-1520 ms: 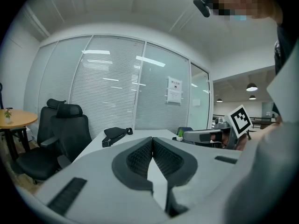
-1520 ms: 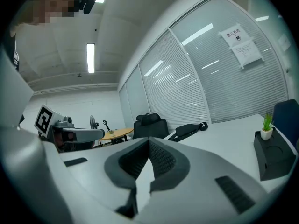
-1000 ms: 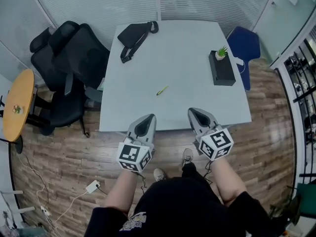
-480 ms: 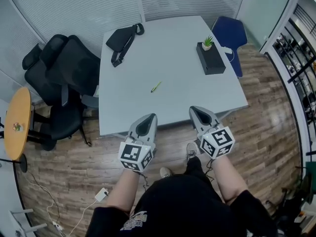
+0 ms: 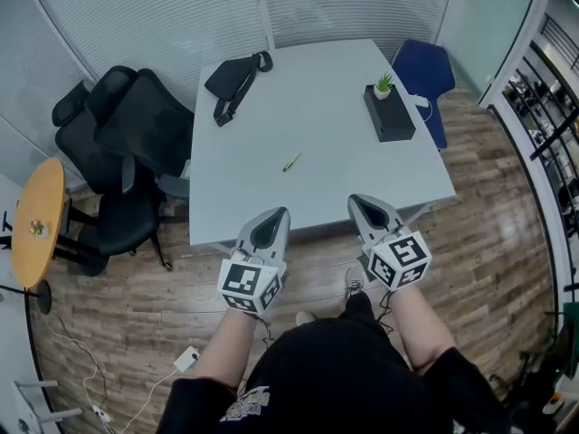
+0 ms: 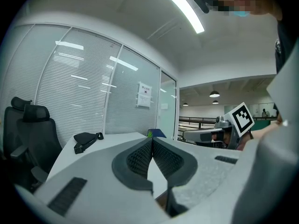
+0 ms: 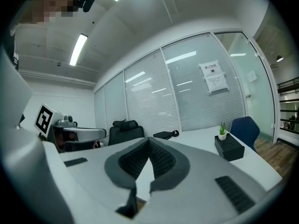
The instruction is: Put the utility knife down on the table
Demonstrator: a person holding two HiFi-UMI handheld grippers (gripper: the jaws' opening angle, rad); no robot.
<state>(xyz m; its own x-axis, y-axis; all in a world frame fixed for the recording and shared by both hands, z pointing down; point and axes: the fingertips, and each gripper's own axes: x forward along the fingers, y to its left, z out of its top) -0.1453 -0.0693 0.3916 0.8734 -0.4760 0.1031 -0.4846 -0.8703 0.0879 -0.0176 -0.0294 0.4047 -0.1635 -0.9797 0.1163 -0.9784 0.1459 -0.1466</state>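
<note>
Two grippers are out in front of us, side by side, their tips reaching the near edge of the table (image 5: 335, 143) as seen from the head view. Our left gripper (image 5: 274, 215) has its jaws pressed together at the tips, and nothing sits between them. Our right gripper (image 5: 355, 202) is in the same state, with its jaws closed and empty. Each one carries its marker cube at the back end, close to our forearms, above the wooden floor (image 5: 136, 297).

We see the utility knife (image 5: 291, 163) lying flat on the table, roughly in the middle of the top. It is slanted and sits beyond both grippers, well apart from them. Neither gripper touches it.

Farther back, a black bag (image 5: 237, 78) rests near the far left corner of the table. A black box (image 5: 391, 116) stands near the far right edge with a small plant (image 5: 384, 83) on top of it. A blue chair (image 5: 425, 69) stands just past that corner. Black office chairs (image 5: 127, 138) crowd the table's left side, and a round wooden side table (image 5: 38, 222) stands farther left.
</note>
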